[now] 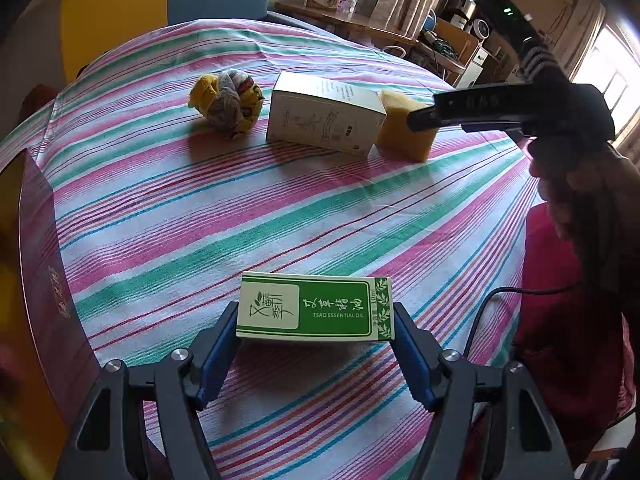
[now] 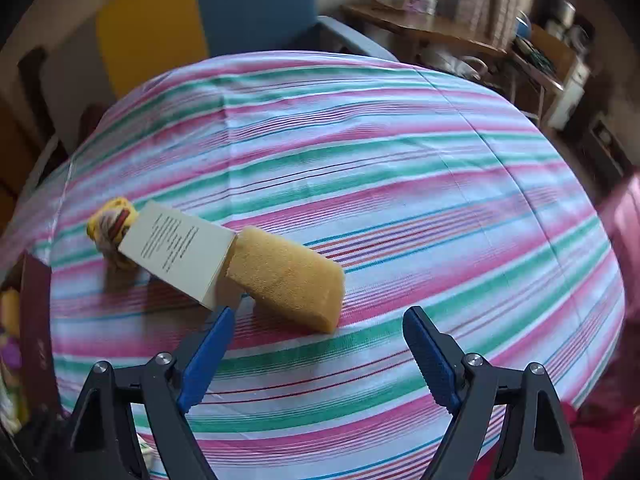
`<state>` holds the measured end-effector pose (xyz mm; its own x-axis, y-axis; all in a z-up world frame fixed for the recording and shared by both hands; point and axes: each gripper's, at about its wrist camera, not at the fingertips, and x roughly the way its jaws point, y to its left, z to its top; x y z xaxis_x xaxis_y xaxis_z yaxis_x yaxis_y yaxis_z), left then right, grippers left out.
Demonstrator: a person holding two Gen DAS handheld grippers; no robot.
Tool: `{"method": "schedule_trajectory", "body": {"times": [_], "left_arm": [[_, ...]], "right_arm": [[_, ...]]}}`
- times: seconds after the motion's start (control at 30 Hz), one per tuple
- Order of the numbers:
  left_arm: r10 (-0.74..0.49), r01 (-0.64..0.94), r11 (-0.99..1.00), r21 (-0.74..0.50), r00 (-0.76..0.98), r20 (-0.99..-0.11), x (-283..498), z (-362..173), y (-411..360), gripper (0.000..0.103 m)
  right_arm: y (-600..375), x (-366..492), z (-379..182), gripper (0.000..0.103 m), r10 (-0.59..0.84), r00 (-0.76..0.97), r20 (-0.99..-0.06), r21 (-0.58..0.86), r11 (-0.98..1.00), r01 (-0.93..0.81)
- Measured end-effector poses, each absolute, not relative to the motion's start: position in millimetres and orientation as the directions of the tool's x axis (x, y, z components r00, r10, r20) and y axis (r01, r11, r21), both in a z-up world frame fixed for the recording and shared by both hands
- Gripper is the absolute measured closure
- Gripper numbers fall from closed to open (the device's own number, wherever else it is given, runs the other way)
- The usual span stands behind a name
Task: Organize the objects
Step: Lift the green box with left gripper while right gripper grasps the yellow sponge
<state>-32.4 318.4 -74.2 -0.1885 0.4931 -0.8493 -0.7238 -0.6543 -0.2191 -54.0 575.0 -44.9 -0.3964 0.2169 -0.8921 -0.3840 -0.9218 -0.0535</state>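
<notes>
My left gripper (image 1: 316, 320) is shut on a green and white essential oil box (image 1: 314, 307), holding it by its two ends just above the striped tablecloth (image 1: 200, 208). My right gripper (image 2: 318, 316) is open and empty, just in front of a yellow sponge (image 2: 288, 276) that leans against a white carton (image 2: 180, 248). The sponge (image 1: 400, 128), carton (image 1: 324, 114) and a crumpled yellow cloth ball (image 1: 228, 100) also show at the far side in the left wrist view, with the right gripper (image 1: 420, 120) beside the sponge. The cloth ball (image 2: 110, 224) lies behind the carton.
A dark red box (image 1: 44, 280) stands at the table's left edge; it also shows in the right wrist view (image 2: 38, 332). A blue and yellow chair (image 2: 248, 8) and a cluttered wooden shelf (image 2: 420, 24) stand beyond the table. A red cloth (image 1: 560, 300) lies at the right.
</notes>
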Motion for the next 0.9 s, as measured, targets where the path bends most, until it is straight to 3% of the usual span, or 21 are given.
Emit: {"method": "schedule_trajectory", "body": {"times": [0.2, 0.3, 0.33, 0.37, 0.53, 0.73, 0.9], "left_arm": [[0.498, -0.717, -0.657, -0.233, -0.18, -0.848, -33.7, -75.8, 318.2, 0.03], [0.496, -0.717, -0.657, -0.232, -0.18, -0.849, -32.3, -77.8, 318.9, 0.03], [0.496, -0.718, -0.657, -0.231, -0.181, -0.849, -31.3, -78.0, 318.3, 0.03], [0.497, -0.716, -0.658, -0.233, -0.18, -0.849, -31.3, -78.0, 318.1, 0.03], [0.499, -0.717, -0.657, -0.232, -0.183, -0.847, -34.5, -81.1, 320.2, 0.03], [0.499, -0.711, -0.665, -0.228, -0.197, -0.844, -32.7, -76.0, 316.7, 0.03], [0.513, -0.713, -0.674, -0.194, -0.263, -0.817, -26.5, -53.1, 304.7, 0.03]], "right_arm": [[579.0, -79.6, -60.2, 0.016, 0.265, -0.357, -0.896, -0.184, -0.952, -0.245], [577.2, -90.3, -64.2, 0.016, 0.25, -0.375, -0.892, -0.182, -0.961, -0.208], [575.2, -92.4, -66.7, 0.022, 0.229, -0.378, -0.897, -0.168, -0.968, -0.188], [572.3, -92.9, -68.3, 0.042, 0.221, -0.384, -0.897, -0.165, -0.971, -0.175], [566.4, -83.4, -60.9, 0.054, 0.222, -0.417, -0.881, -0.148, -0.968, -0.201], [560.5, -57.3, -37.2, 0.055, 0.274, -0.437, -0.857, -0.129, -0.934, -0.333], [550.5, -33.0, -23.1, 0.054, 0.209, -0.52, -0.828, 0.024, -0.914, -0.405]]}}
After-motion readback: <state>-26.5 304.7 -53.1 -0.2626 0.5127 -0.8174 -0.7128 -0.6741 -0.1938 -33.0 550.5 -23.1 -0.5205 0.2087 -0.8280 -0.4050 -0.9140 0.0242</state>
